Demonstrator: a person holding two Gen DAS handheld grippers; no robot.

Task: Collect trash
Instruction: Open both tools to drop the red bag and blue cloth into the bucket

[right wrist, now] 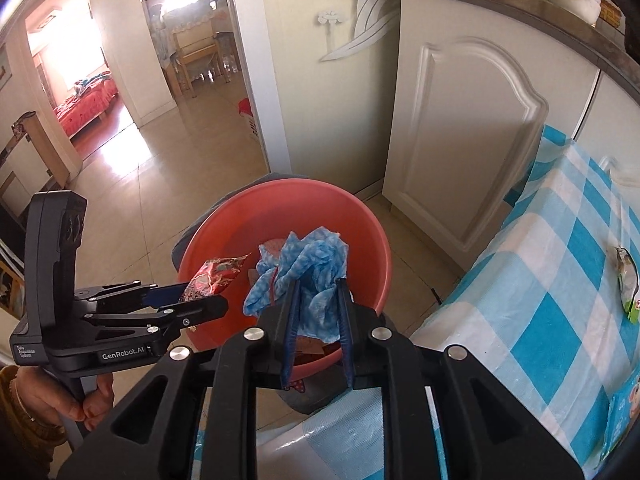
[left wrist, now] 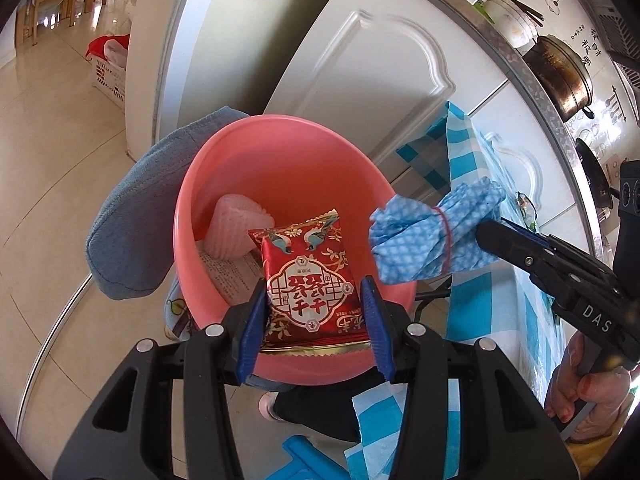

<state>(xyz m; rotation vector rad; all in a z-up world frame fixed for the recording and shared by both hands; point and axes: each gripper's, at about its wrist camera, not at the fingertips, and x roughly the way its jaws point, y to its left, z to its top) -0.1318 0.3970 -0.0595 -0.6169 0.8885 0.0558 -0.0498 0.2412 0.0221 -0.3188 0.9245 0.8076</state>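
A pink basin (left wrist: 280,168) (right wrist: 368,240) stands on the floor on grey-blue cloth. My left gripper (left wrist: 314,292) is shut on a red snack packet (left wrist: 308,276) and holds it over the basin; the packet also shows in the right wrist view (right wrist: 216,276). My right gripper (right wrist: 318,284) is shut on a bunched blue-and-white cloth (right wrist: 308,272) tied with a red band, held over the basin's right rim; the cloth also shows in the left wrist view (left wrist: 432,236). In the basin lie a white foam net (left wrist: 236,224) and a printed paper (left wrist: 230,272).
A table with a blue-checked cover (right wrist: 560,280) stands at the right, with a small wrapper (right wrist: 626,280) on it. White cabinet doors (right wrist: 460,128) stand behind the basin. A pot (left wrist: 560,76) sits on the counter. A white crate (left wrist: 108,76) stands by the doorway.
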